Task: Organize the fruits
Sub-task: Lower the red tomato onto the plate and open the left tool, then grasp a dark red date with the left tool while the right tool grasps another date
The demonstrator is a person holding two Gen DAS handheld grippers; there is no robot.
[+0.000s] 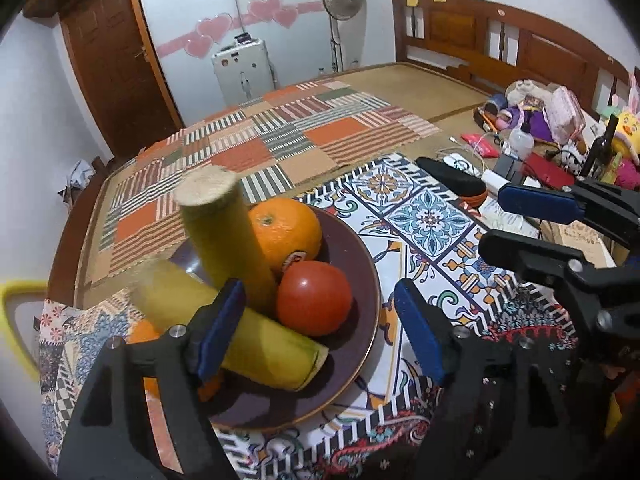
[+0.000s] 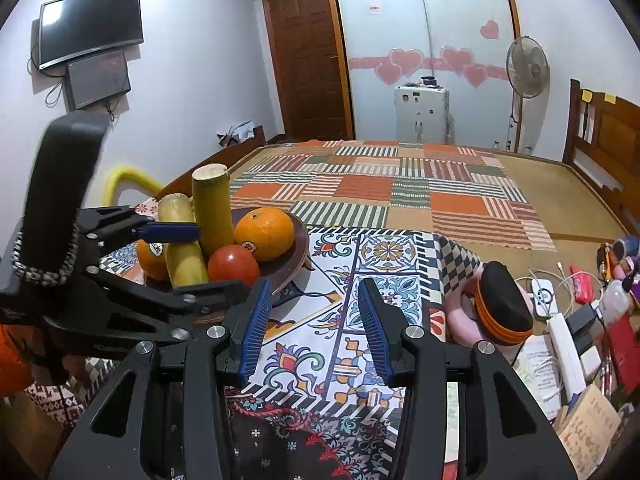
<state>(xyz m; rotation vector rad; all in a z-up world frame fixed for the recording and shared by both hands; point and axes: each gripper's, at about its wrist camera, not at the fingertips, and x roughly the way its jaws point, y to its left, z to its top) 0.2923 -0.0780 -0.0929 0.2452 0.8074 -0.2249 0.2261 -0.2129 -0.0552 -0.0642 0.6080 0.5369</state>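
Observation:
A dark brown plate (image 1: 360, 264) holds an orange (image 1: 286, 232), a red tomato (image 1: 314, 298) and two yellow-green cane pieces. One cane piece (image 1: 224, 236) leans upright against the orange. The other cane piece (image 1: 264, 352) lies flat, with a second orange (image 1: 142, 332) partly hidden behind it. My left gripper (image 1: 320, 292) hovers open over the plate's near side, its left pad in front of the lying cane and nothing pressed between the pads. My right gripper (image 2: 315, 292) stands open over the patterned cloth, right of the plate (image 2: 302, 248), and grips nothing.
A black-and-orange case (image 2: 504, 304) lies on the tiled-pattern cloth (image 2: 384, 256). A power strip (image 2: 568, 344), cables, bottles and toys crowd the right side. Beyond lie a patchwork mat (image 2: 380, 188), a wooden headboard (image 2: 608, 132) and a standing fan (image 2: 526, 68).

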